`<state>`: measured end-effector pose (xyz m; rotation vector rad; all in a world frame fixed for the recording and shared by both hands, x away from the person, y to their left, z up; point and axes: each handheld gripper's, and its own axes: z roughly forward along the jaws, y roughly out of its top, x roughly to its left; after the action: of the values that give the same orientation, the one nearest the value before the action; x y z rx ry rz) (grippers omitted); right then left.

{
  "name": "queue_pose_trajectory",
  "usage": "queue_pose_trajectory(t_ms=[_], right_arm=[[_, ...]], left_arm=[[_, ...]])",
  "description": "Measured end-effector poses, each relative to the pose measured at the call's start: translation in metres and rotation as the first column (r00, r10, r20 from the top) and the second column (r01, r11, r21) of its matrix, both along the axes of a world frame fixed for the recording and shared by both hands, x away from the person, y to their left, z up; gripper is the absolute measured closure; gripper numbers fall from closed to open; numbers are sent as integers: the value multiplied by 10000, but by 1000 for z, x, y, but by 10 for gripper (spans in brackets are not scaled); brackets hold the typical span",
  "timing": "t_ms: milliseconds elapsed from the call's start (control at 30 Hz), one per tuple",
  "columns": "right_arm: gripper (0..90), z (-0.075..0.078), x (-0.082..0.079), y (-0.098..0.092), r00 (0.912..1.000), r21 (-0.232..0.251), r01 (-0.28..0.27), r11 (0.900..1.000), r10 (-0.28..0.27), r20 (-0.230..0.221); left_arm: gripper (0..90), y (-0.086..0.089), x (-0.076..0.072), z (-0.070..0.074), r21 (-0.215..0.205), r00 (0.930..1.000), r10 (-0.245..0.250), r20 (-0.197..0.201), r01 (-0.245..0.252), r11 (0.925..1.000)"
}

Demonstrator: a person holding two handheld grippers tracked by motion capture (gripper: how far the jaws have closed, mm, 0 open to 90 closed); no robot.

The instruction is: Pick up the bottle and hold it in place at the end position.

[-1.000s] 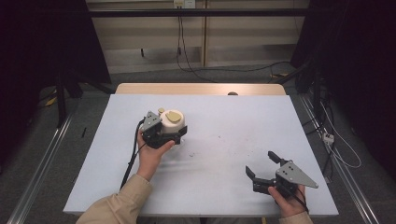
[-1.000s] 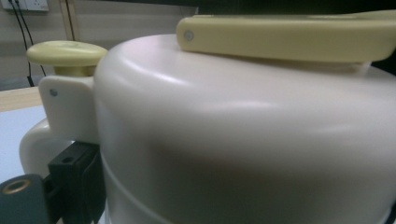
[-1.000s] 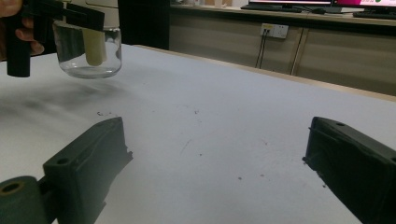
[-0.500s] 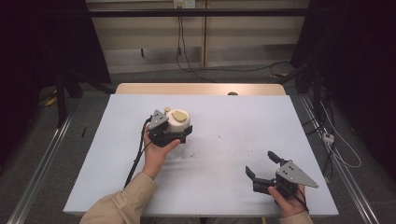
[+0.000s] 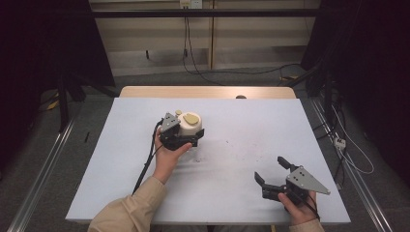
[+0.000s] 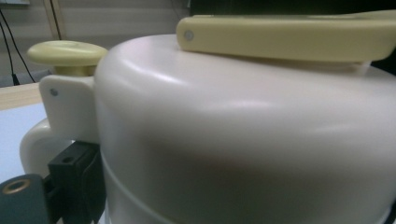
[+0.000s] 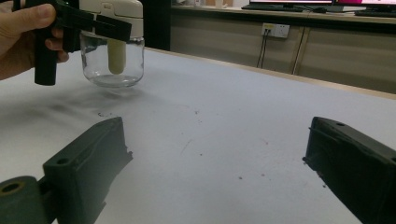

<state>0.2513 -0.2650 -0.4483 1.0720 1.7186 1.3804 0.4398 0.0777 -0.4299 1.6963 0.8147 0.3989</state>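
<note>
Your kit: beige long sleeves (image 5: 126,212); left gripper (image 5: 180,137) black with trailing black cable (image 5: 146,162); right gripper (image 5: 271,175) black, topped by grey three-cornered plate (image 5: 307,180).

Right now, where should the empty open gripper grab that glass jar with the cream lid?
Probably the clear round glass body below the cream plastic lid, coming from the jar's free right side. The left gripper is clamped around the lid, while the right gripper is open. The glass wall is curved, so squeeze across its middle.
</note>
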Motion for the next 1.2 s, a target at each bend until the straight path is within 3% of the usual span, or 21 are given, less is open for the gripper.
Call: queue_pose_trajectory(t_ms=[1200], right_arm=[[46, -1, -3, -3, 9999, -12, 136, 9999, -136, -60]], left_arm=[[63, -18, 6, -4, 9, 9998, -216, -54, 216, 9998]])
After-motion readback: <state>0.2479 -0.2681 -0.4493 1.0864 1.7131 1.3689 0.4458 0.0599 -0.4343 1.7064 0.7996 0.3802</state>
